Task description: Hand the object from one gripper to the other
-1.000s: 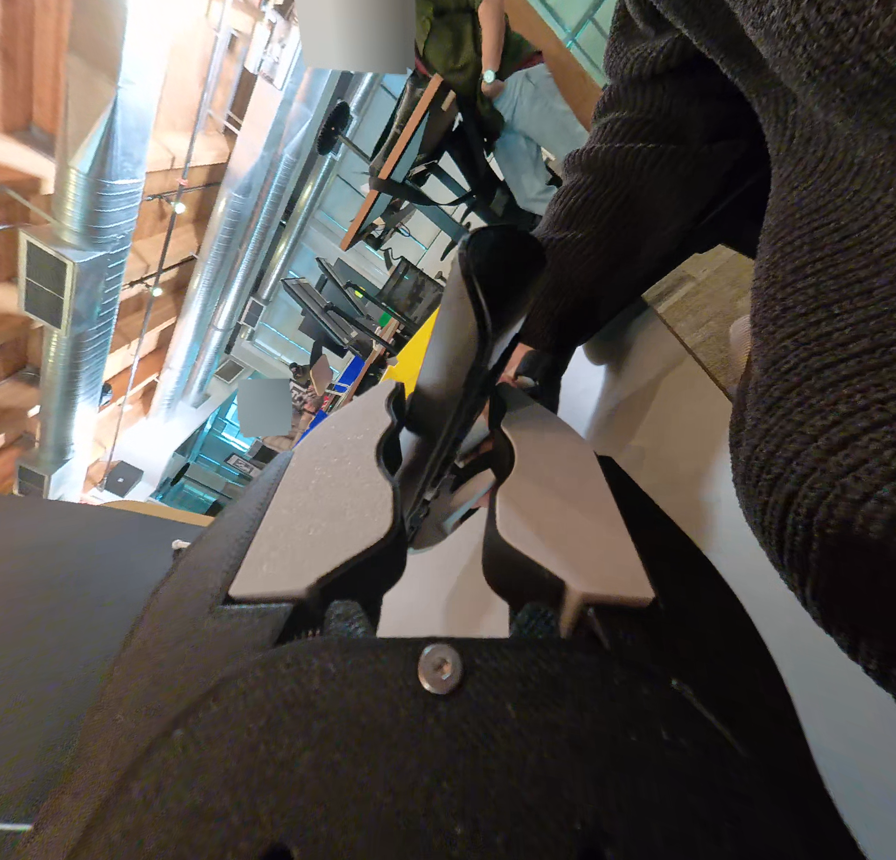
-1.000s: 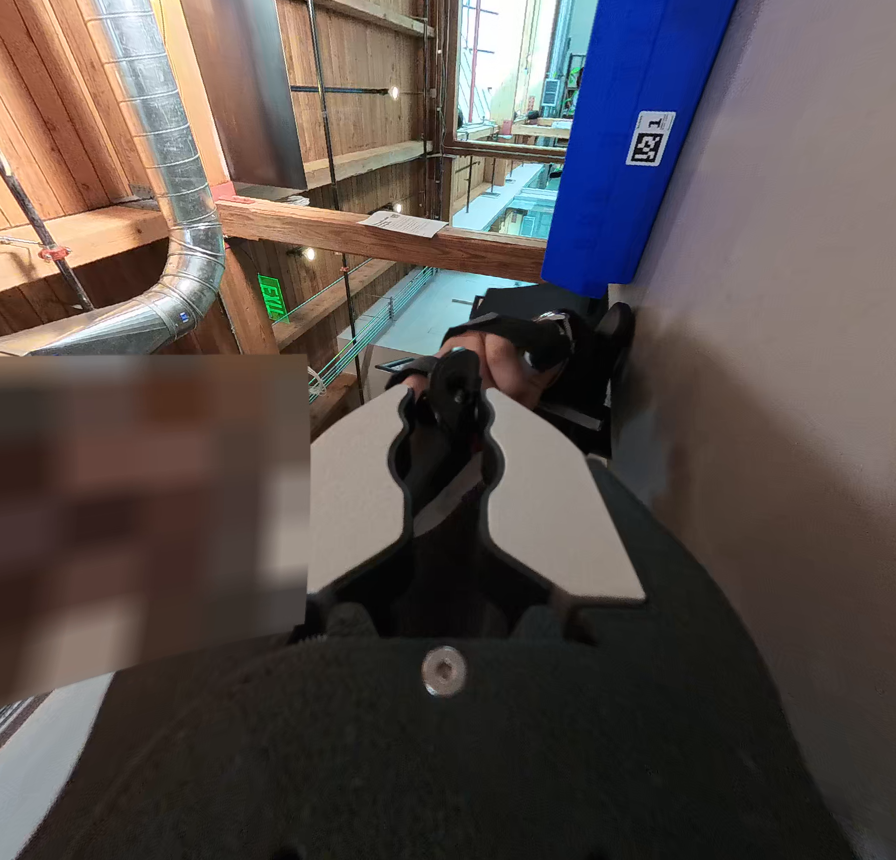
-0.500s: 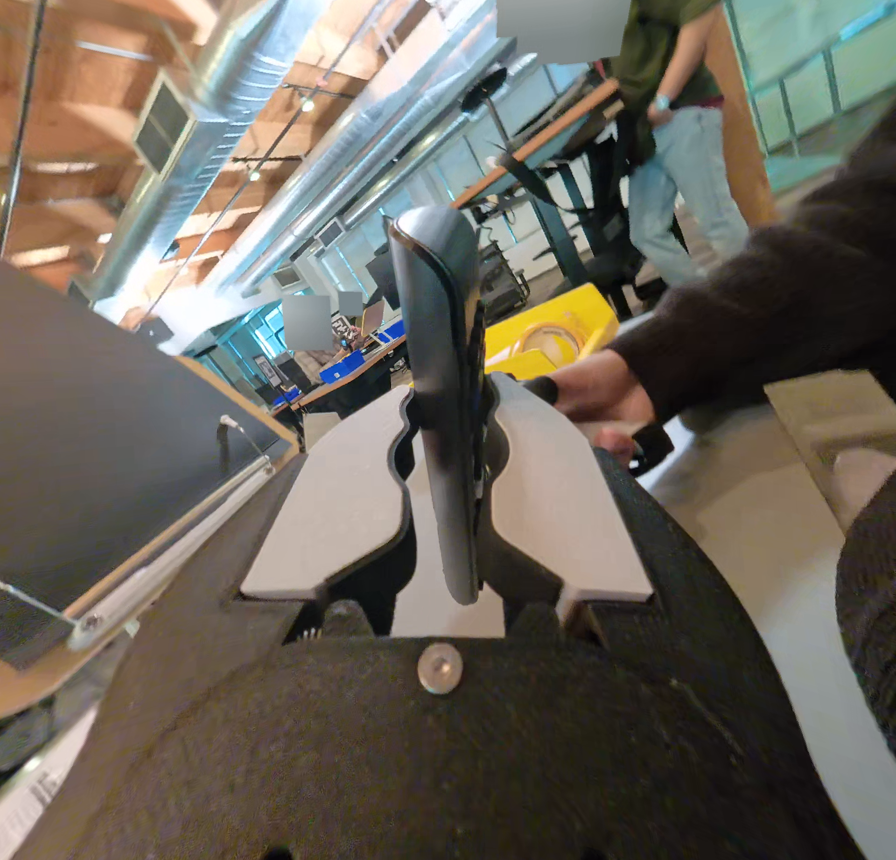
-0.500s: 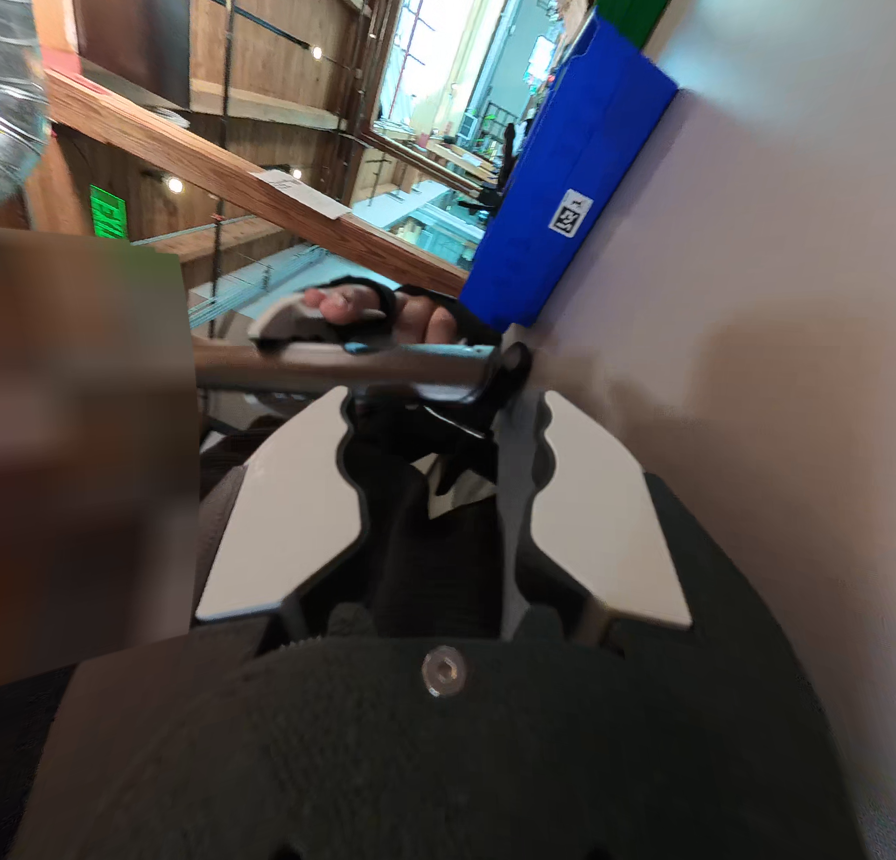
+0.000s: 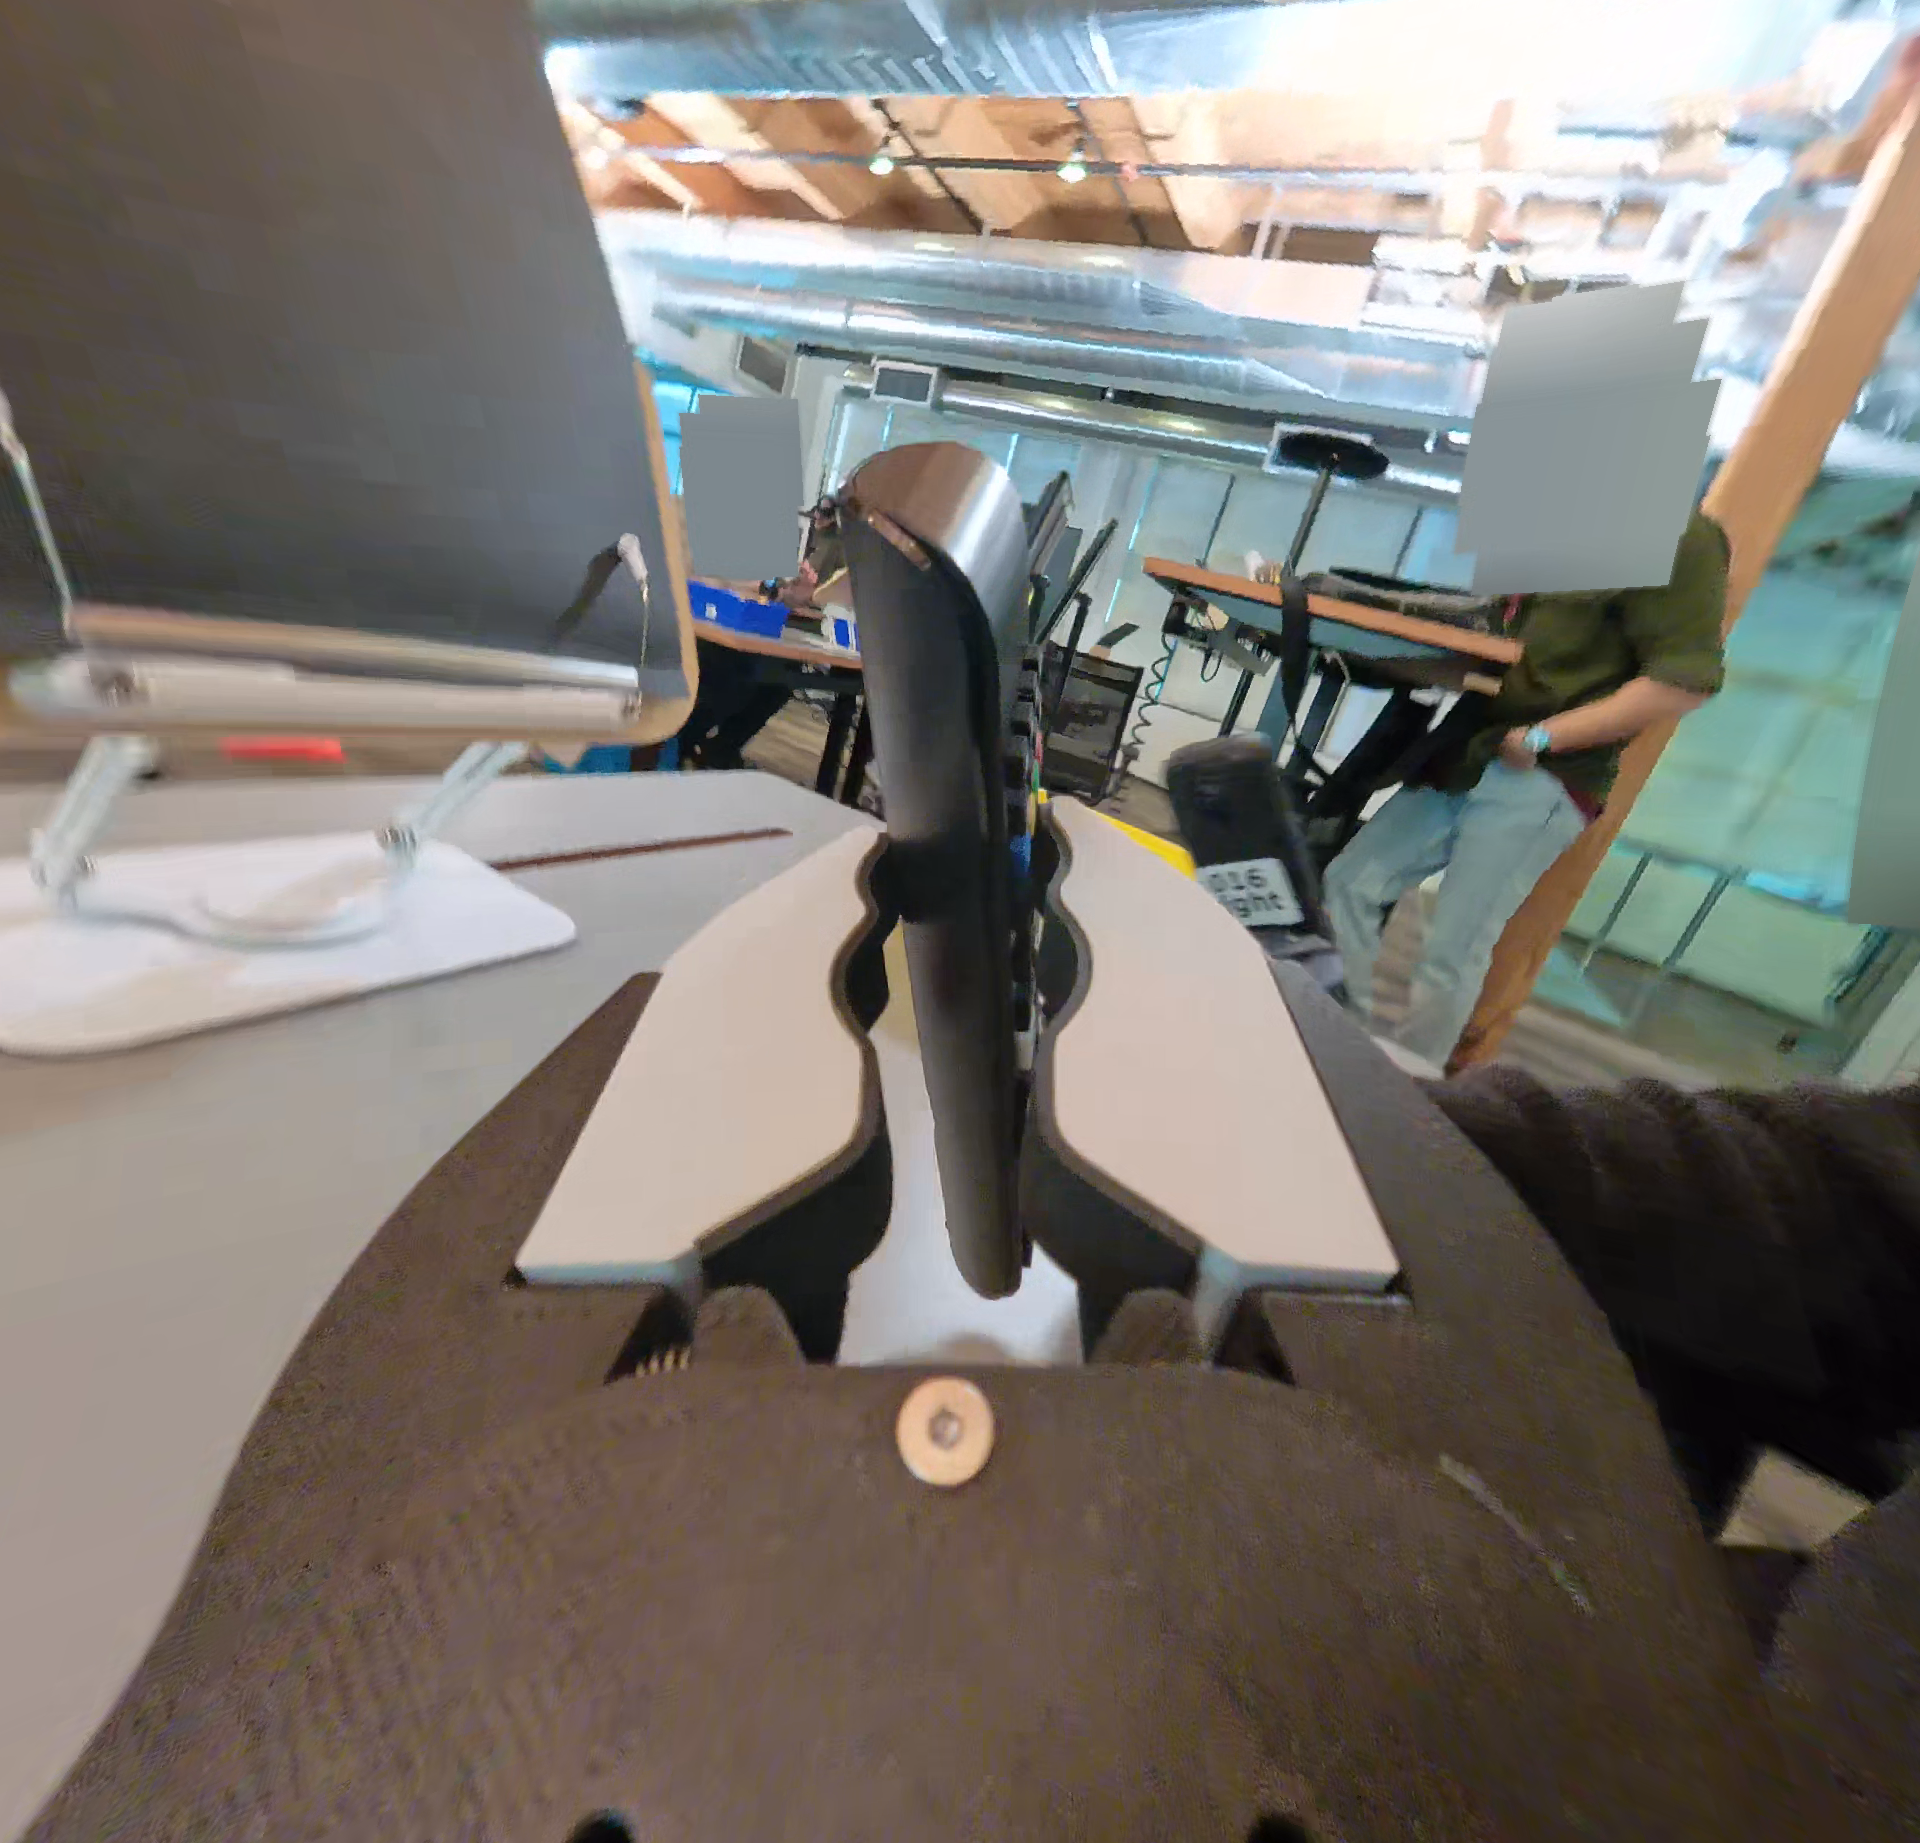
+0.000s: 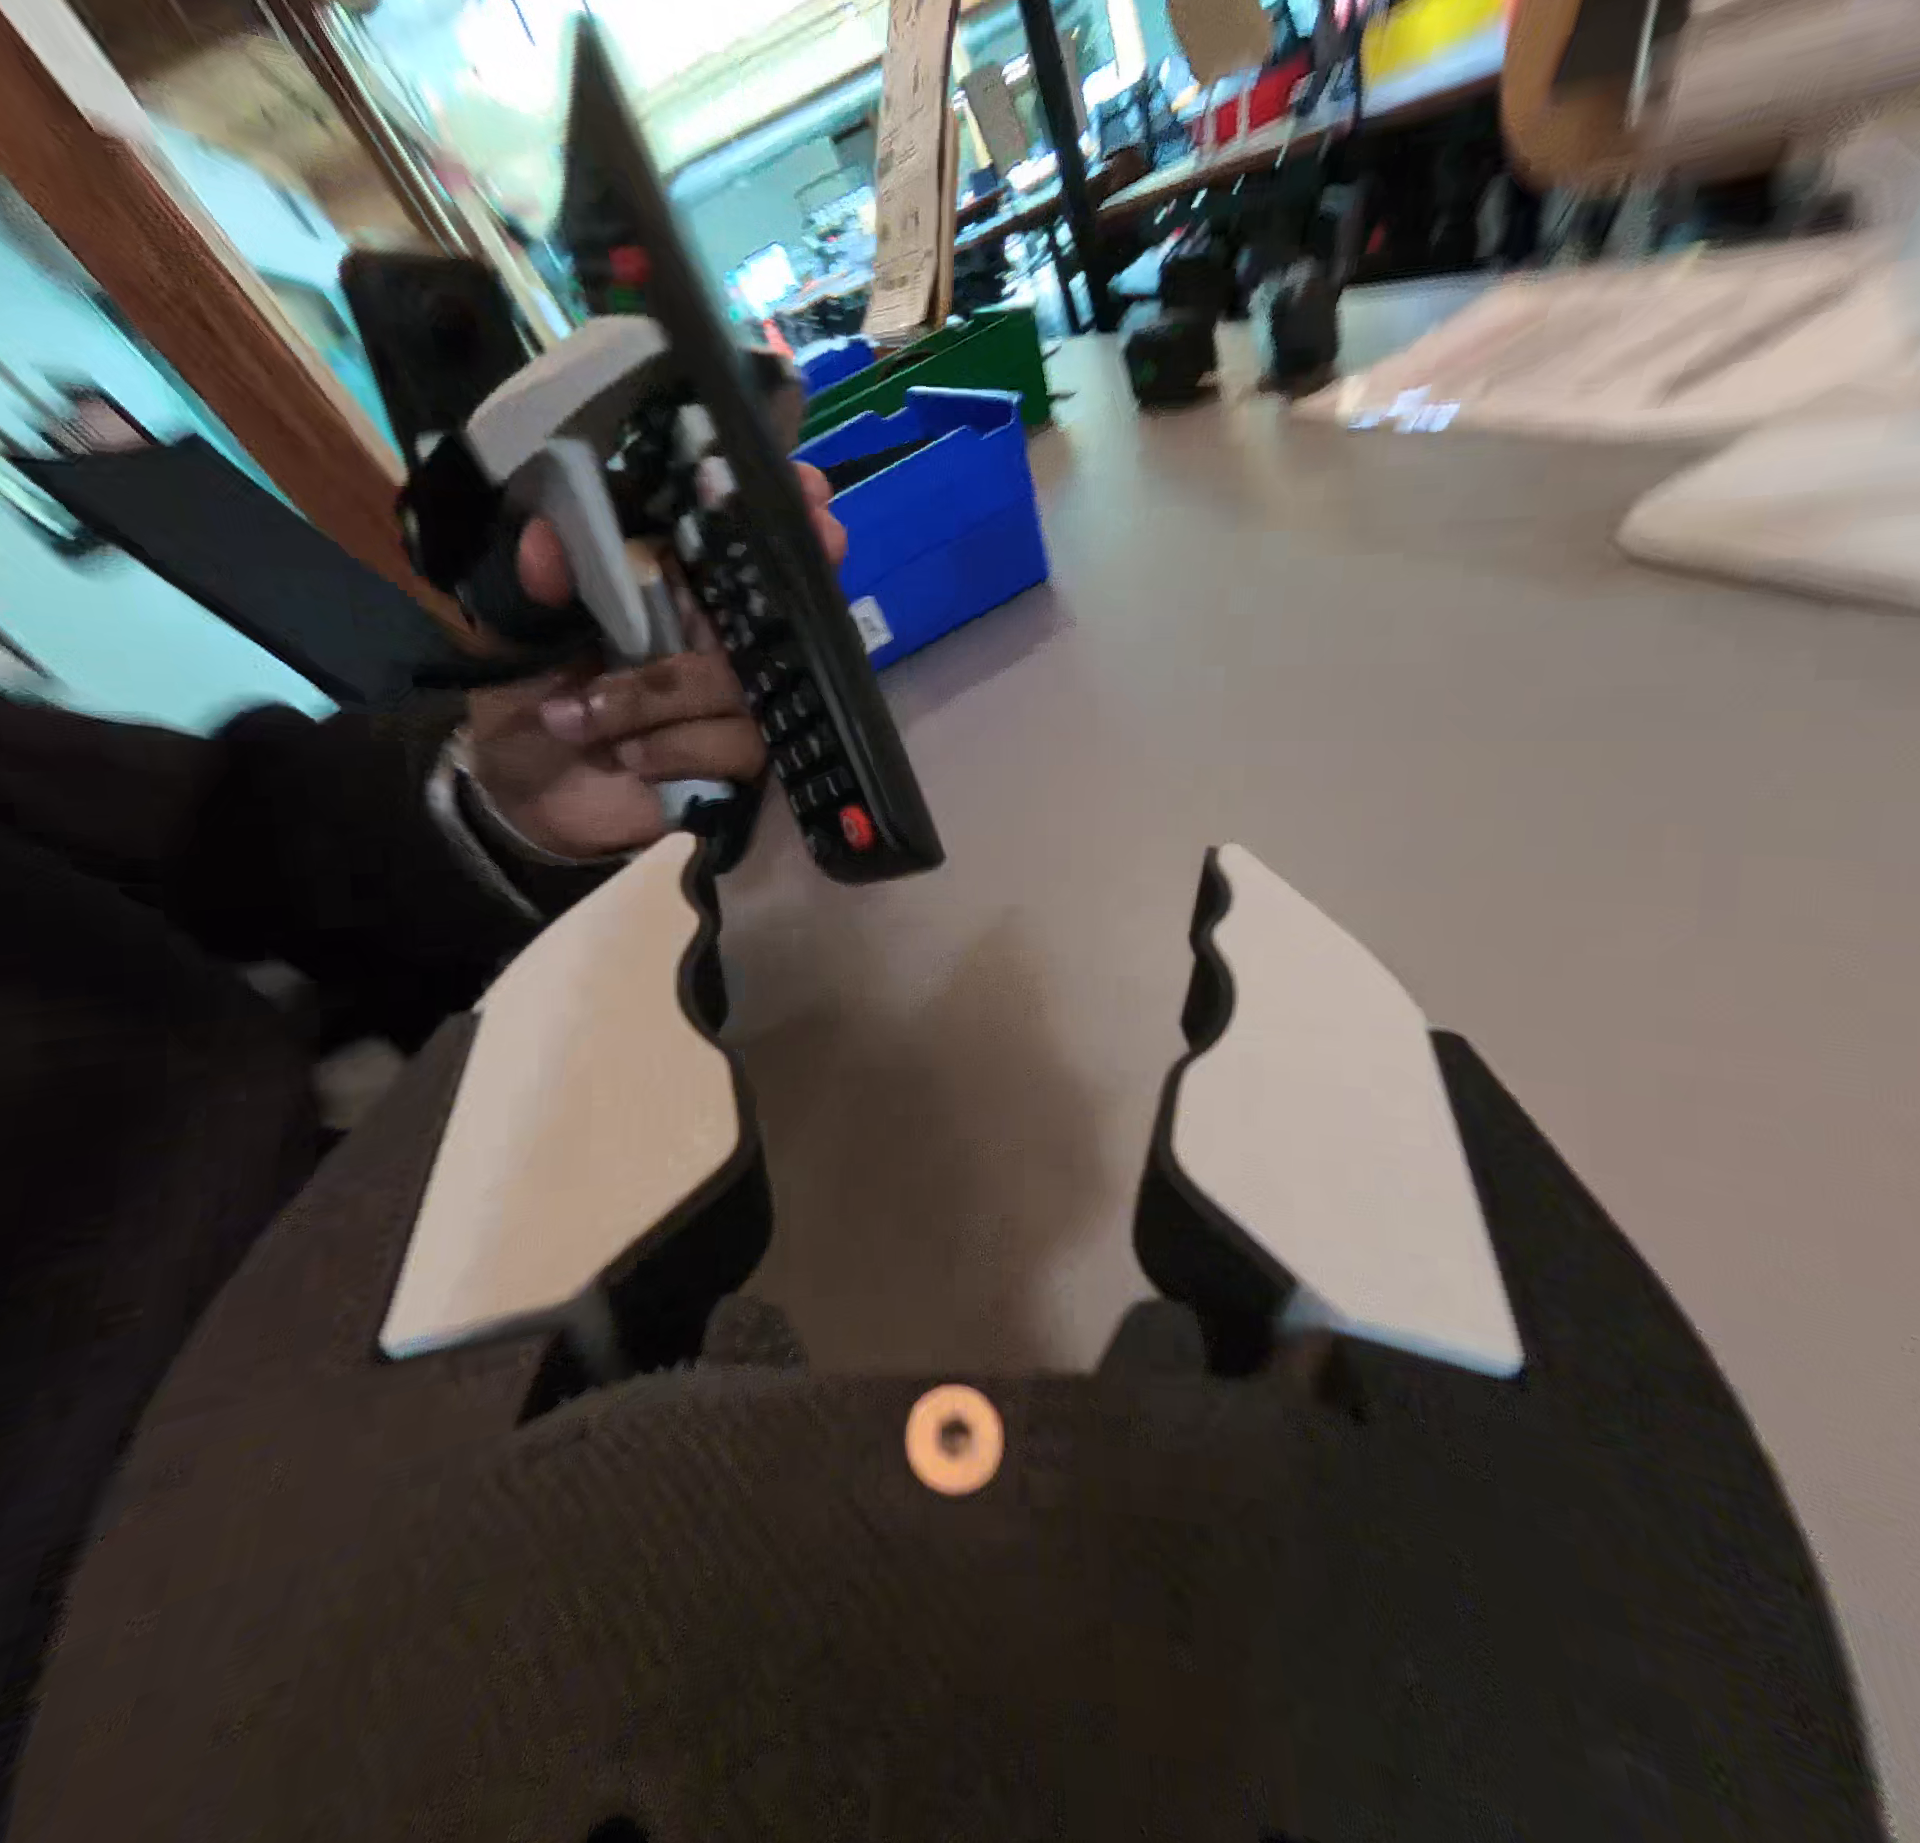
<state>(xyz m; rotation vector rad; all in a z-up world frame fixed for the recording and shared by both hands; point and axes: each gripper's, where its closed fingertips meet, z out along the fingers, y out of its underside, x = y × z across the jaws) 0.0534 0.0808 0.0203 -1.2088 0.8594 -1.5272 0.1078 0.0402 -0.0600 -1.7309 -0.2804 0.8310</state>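
Note:
A long black remote control [image 5: 940, 858] with rows of buttons stands on edge between the fingers of my left gripper [image 5: 961, 848], which is shut on it. In the right wrist view the same remote control [image 6: 727, 505] shows to the upper left, held by the left gripper [image 6: 582, 505] in a person's hand. My right gripper [image 6: 951, 868] is open and empty above the grey table [image 6: 1351, 806], to the lower right of the remote and apart from it. Part of the right gripper's black body [image 5: 1242, 837] shows in the left wrist view.
A laptop stand [image 5: 260, 858] with a dark panel sits on the table at left. A blue bin [image 6: 935, 515] and a green bin [image 6: 945, 354] stand behind the remote. A white bag [image 6: 1766, 505] lies at right. A person [image 5: 1538, 744] stands in the background.
The right gripper has opened, let go of the remote and drawn back. The left gripper now holds the remote alone and has swung level with the table.

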